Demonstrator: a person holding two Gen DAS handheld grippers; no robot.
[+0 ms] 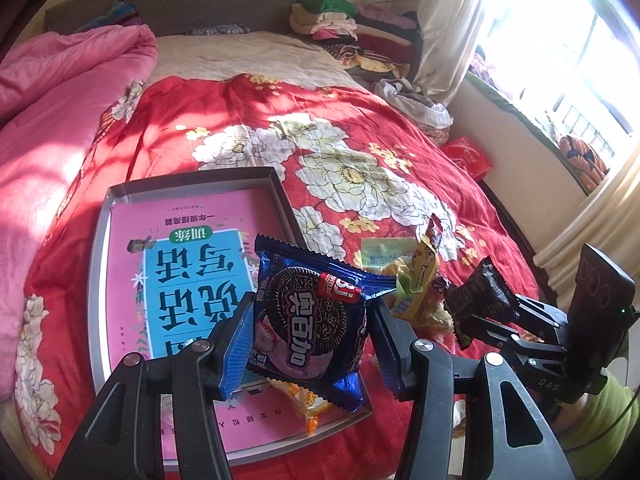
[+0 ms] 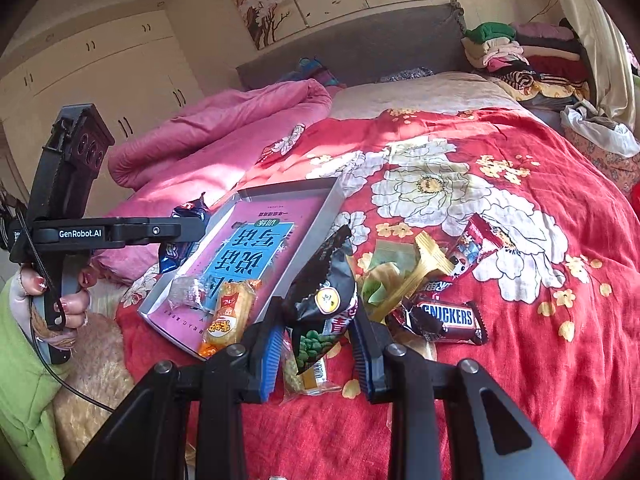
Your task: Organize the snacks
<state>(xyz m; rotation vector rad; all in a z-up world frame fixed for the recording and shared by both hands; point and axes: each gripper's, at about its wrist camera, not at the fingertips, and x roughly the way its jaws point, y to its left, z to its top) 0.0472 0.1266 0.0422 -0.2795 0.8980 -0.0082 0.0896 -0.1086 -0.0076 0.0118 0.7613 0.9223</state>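
Two claws are loaded at once. The left claw (image 1: 308, 340) grips a blue Oreo packet (image 1: 312, 320) across its width, held above the near right corner of the shallow grey tray (image 1: 100, 248), which lies on the red flowered bedspread (image 1: 248, 120). The right claw (image 2: 316, 348) is closed on a black snack bag (image 2: 324, 296), held just right of the tray's near end, over the loose pile of sweets.

To place well, I judge the Oreo packet should go down over a bare stretch of the pink booklet (image 1: 180, 256) lining the tray, a little further in from the rim, so it lands flat and does not tip out over the low wall. The fingers should part only once the packet touches, since the soft bed gives no firm stop. The black bag can follow beside it, not on top.

The right wrist view shows what the left hides behind the Oreo packet: an orange-wrapped cake (image 2: 228, 316) and a small clear-wrapped sweet (image 2: 186, 292) already in the tray's near end. It also shows a Snickers bar (image 2: 444, 320) and a gold wrapper (image 2: 424, 268) still out on the bedspread. The left wrist view alone shows the whole far half of the tray, which looks free.
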